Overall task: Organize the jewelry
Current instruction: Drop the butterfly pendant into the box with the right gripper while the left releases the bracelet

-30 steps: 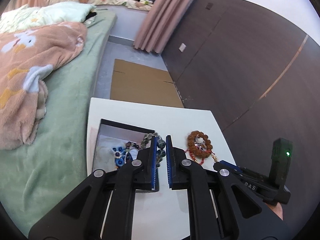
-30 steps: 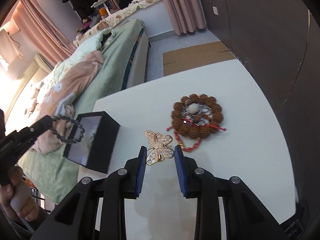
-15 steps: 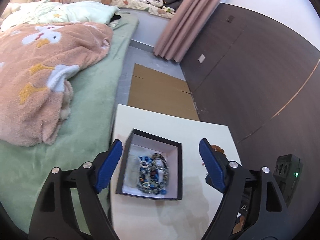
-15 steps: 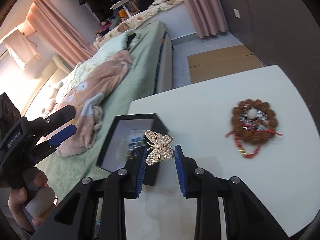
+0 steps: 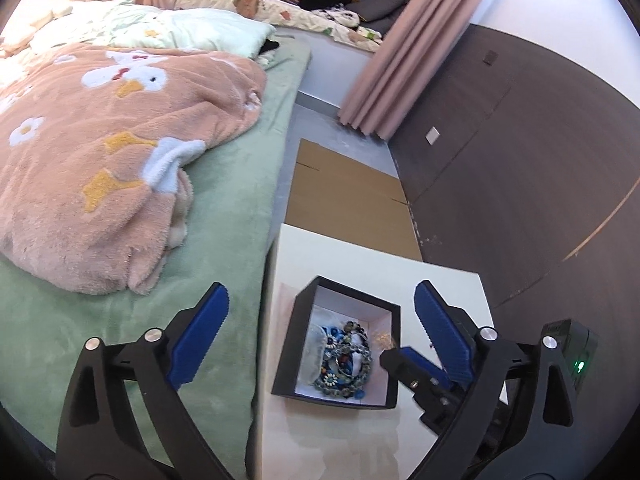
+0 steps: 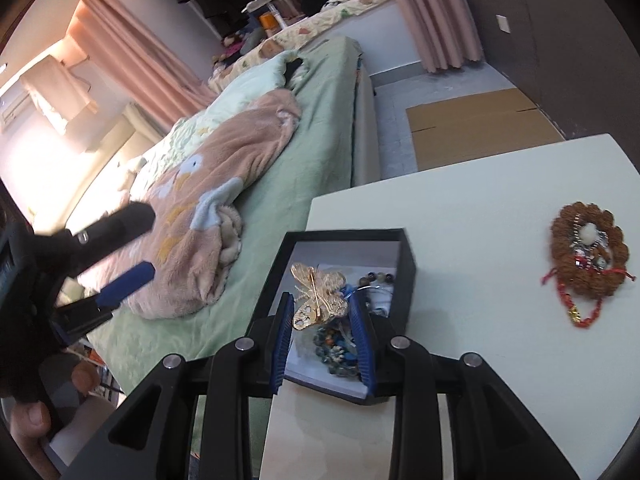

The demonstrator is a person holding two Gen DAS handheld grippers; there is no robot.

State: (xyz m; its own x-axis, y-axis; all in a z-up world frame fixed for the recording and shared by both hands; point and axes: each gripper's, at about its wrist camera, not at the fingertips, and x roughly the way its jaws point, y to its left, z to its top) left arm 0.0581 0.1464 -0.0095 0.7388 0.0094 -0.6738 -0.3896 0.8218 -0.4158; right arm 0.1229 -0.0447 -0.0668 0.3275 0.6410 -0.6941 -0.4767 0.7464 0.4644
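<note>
A black jewelry box (image 5: 390, 360) (image 6: 408, 276) stands on the white table (image 6: 480, 232) near its left edge, with several beaded bracelets (image 5: 346, 364) inside. My right gripper (image 6: 322, 316) is shut on a gold butterfly brooch (image 6: 318, 296) and holds it over the box. My left gripper (image 5: 320, 336) is wide open and empty, above and behind the box; it shows at the left of the right wrist view (image 6: 120, 248). A brown bead bracelet with red cord (image 6: 586, 256) lies on the table to the right.
A bed with a green sheet (image 5: 224, 264) and a pink blanket (image 5: 100, 160) runs along the table's left side. Flat cardboard (image 5: 344, 200) lies on the floor beyond the table. A dark panelled wall (image 5: 520, 160) stands to the right.
My left gripper opened, dropped the dark bead bracelet into the box and pulled back. My right gripper carried the butterfly brooch left from the table to over the box.
</note>
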